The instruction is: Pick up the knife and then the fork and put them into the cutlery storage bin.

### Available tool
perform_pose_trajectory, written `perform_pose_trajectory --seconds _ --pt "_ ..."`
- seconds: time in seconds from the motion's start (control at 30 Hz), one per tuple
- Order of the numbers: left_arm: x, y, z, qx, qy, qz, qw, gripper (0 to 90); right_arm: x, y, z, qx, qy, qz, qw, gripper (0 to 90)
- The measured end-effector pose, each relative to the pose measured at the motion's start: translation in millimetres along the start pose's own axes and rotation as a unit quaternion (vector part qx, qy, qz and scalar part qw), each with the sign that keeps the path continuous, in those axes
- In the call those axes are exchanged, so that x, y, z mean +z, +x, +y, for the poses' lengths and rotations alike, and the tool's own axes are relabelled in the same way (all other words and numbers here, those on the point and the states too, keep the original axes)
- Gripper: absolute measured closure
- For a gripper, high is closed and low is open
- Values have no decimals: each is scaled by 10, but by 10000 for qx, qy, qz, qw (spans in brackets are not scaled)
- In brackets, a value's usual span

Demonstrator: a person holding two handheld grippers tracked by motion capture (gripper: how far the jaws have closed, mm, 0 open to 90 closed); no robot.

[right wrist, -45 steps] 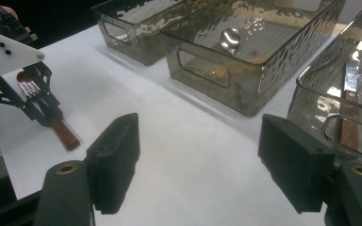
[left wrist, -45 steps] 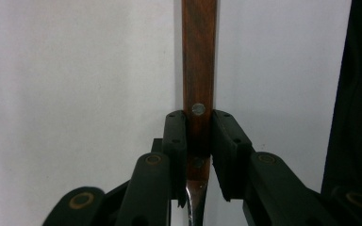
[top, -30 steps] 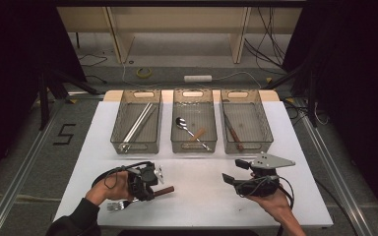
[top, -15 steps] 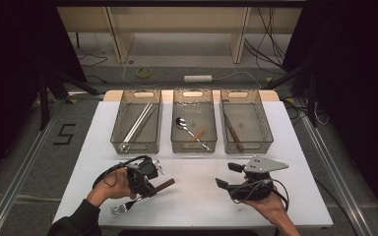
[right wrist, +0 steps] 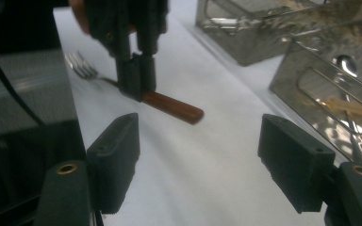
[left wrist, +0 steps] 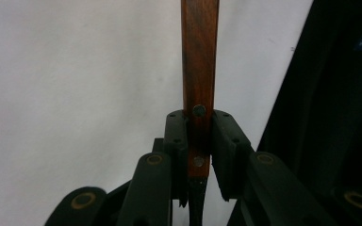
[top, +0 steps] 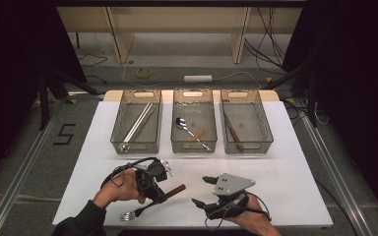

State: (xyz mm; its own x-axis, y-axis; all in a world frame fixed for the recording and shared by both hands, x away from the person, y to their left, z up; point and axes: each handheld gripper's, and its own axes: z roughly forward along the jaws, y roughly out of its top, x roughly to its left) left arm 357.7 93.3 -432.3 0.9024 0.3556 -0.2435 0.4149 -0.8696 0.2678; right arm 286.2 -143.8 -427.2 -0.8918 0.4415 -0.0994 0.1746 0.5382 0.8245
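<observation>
Wood-handled and steel-tined, the fork sat clamped in our left tongs just above the white bench, on our side of the middle bin; the pads pinched the brown handle low down, near its rivets, so most of the handle jutted forward while the tines hung back towards our sleeve; our right tongs stood wide apart and held nothing, facing the handle's free end from nearby. We judged the grip off-centre; the fork could pivot between the pads and droop, or slip out if we swung it fast; a careless approach by the open tongs might knock the handle askew. Left of the middle bin stood another bin with long metal pieces, right of it a third with a wood-handled knife; a spoon lay in the middle one. Beyond them we saw grey floor, cables, a pale shelf frame, and dark curtains at both sides.
</observation>
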Motion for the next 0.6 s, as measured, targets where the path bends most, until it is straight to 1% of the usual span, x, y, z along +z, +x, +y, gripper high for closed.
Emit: perform_pose_trajectory --seconds 0.07,0.13,0.17,0.2,0.23,0.3,0.33,0.4,0.47,0.5,0.53,0.6 --pt "16 -26 38 106 120 -41 9999 769 65 72 5 -268 143 -10 9995 309" --pt "39 -55 80 108 107 -110 9998 768 117 113 3 -448 253 -4 9987 309" --pt "50 -73 104 172 163 -121 9996 768 134 123 2 -522 294 -21 9982 309" --pt "61 -83 118 153 145 -132 9997 768 157 145 -3 -613 357 -45 9975 310" --pt "72 -89 137 191 188 -164 9995 768 172 158 -5 -675 385 -71 9970 310" --pt "100 -110 176 200 216 -191 9994 768 205 187 -16 -862 473 -96 9951 316" --pt "110 -112 188 237 238 -205 9992 768 225 204 -24 -997 535 -135 9935 318" --pt "135 -131 227 242 279 -227 9991 768 259 216 -41 -1233 609 -187 9903 328" --pt "151 -145 253 281 329 -290 9986 768 303 225 -64 -1409 689 -248 9873 338" --pt "157 -158 273 290 336 -311 9985 768 315 231 -71 -1448 751 -239 9863 346" --pt "158 -166 290 321 354 -316 9984 768 335 238 -80 -1569 830 -260 9838 355" --pt "157 -190 322 346 364 -333 9982 768 372 252 -93 -1742 873 -282 9804 367"
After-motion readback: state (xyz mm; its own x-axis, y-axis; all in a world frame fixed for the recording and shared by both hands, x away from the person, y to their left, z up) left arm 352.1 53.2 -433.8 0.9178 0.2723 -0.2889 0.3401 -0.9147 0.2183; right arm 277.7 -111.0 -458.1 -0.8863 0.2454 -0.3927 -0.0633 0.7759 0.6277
